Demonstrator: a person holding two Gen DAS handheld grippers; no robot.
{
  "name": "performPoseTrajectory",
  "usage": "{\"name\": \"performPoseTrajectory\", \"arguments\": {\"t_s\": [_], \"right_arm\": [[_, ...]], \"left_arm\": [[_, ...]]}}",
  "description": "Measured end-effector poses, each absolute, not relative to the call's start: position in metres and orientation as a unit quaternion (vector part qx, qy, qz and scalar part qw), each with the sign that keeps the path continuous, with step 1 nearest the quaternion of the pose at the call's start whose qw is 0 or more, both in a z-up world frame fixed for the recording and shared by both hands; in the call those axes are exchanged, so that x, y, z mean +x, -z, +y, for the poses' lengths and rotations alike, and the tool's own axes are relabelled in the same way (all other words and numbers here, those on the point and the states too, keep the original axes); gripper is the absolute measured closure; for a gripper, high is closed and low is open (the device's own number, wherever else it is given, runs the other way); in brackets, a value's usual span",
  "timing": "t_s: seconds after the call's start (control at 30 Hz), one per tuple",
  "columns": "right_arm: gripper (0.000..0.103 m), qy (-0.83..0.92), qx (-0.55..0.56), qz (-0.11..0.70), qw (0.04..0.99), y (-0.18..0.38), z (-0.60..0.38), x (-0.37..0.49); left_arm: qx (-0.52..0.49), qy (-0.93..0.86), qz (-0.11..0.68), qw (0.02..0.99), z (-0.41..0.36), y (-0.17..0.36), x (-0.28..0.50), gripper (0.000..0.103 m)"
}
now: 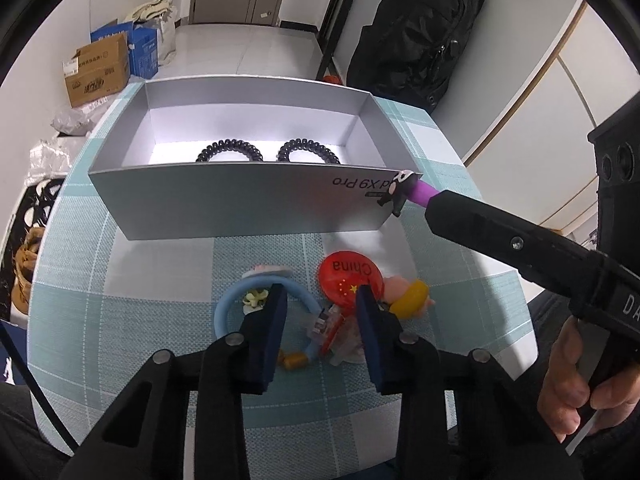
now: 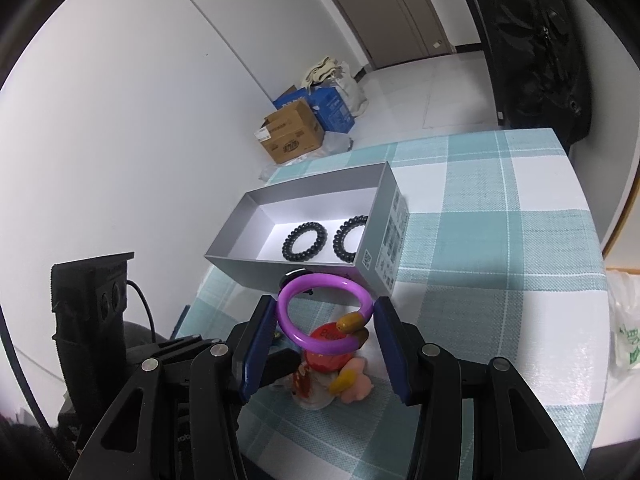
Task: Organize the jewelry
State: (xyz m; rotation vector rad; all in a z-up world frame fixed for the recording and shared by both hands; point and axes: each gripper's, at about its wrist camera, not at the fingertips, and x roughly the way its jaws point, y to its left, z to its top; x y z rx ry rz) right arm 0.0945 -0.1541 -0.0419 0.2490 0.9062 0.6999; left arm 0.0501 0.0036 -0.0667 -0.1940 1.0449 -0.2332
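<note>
A grey open box [image 1: 224, 200] [image 2: 320, 270] on the checked tablecloth holds two black spiral hair ties [image 1: 230, 152] [image 1: 308, 151] [image 2: 305, 241] [image 2: 350, 236]. My right gripper [image 2: 325, 318] [image 1: 430, 202] is shut on a purple hair ring [image 2: 320, 312] with a black cartoon charm [image 1: 398, 190], held in the air near the box's front right corner. My left gripper [image 1: 320, 300] is open above a pile on the cloth: a blue hair ring [image 1: 232, 300], a red "China" badge [image 1: 348, 280], a clear clip and a pink-yellow figure [image 1: 408, 294].
Cardboard and blue boxes [image 1: 100, 68] [image 2: 296, 128] stand on the floor beyond the table. A black backpack [image 1: 420, 32] hangs at the far right. A plastic bag [image 2: 624, 328] lies off the table's right edge. The table edge curves close on the left.
</note>
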Motion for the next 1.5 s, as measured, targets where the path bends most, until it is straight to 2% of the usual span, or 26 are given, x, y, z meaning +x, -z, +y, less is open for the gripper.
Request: {"name": "performPoseTrajectory", "arguments": {"t_s": [0.27, 0.3, 0.37, 0.57, 0.6, 0.67, 0.93, 1.3, 1.5], "right_arm": [[0.054, -0.324, 0.120, 0.432, 0.833, 0.042, -0.153, 0.097], [0.054, -0.324, 0.119, 0.432, 0.833, 0.042, -0.153, 0.097], [0.054, -0.325, 0.117, 0.432, 0.833, 0.042, -0.151, 0.097], [0.054, -0.324, 0.113, 0.433, 0.833, 0.043, -0.151, 0.096], [0.054, -0.323, 0.114, 0.432, 0.834, 0.043, -0.152, 0.096], [0.054, -0.322, 0.117, 0.431, 0.835, 0.042, -0.153, 0.096], [0.054, -0.322, 0.117, 0.431, 0.835, 0.042, -0.153, 0.096], [0.054, -0.321, 0.119, 0.435, 0.833, 0.043, -0.153, 0.097], [0.054, -0.324, 0.121, 0.433, 0.833, 0.042, -0.151, 0.096]], "left_arm": [[-0.069, 0.102, 0.491, 0.862, 0.002, 0.065, 0.045, 0.073], [-0.060, 0.100, 0.490, 0.864, 0.000, 0.065, 0.044, 0.074], [-0.038, 0.093, 0.492, 0.865, -0.003, 0.067, 0.041, 0.082], [-0.038, 0.101, 0.493, 0.863, 0.000, 0.067, 0.038, 0.083], [-0.040, 0.103, 0.494, 0.862, 0.001, 0.066, 0.039, 0.085], [-0.050, 0.112, 0.489, 0.864, 0.004, 0.063, 0.039, 0.102], [-0.080, 0.118, 0.495, 0.857, 0.008, 0.065, 0.045, 0.102], [-0.195, 0.133, 0.466, 0.853, 0.037, 0.050, 0.051, 0.102], [-0.224, 0.127, 0.444, 0.859, 0.047, 0.035, 0.058, 0.102]]}}
